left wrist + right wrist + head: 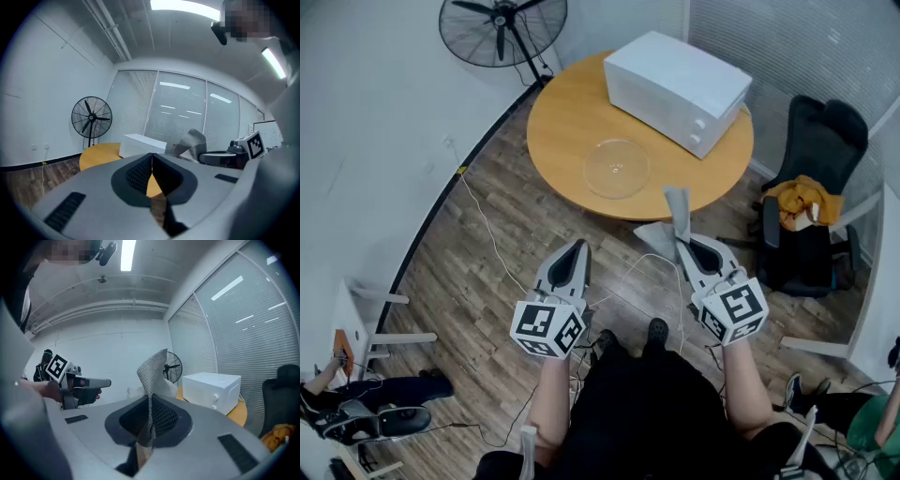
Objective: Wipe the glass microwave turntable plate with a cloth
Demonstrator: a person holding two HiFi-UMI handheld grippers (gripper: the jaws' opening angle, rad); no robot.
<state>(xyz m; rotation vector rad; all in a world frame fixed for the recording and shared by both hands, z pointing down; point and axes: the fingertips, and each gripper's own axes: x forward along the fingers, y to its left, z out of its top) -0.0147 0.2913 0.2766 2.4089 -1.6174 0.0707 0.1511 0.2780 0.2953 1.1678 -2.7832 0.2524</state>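
Note:
The clear glass turntable plate (617, 168) lies on the round wooden table (567, 122), near its front edge. My right gripper (684, 240) is shut on a grey cloth (676, 216), which sticks up from the closed jaws and droops forward; the same cloth (153, 376) stands pinched between the jaws in the right gripper view. My left gripper (579, 247) hangs over the floor to the left, shut with nothing in it. Both grippers are short of the table, apart from the plate. From the left gripper view the cloth (193, 140) shows at the right.
A white microwave (678, 89) sits on the far right part of the table. A black standing fan (502, 28) is behind the table at the left. A black chair (806, 225) with an orange garment stands to the right. Cables run over the wooden floor.

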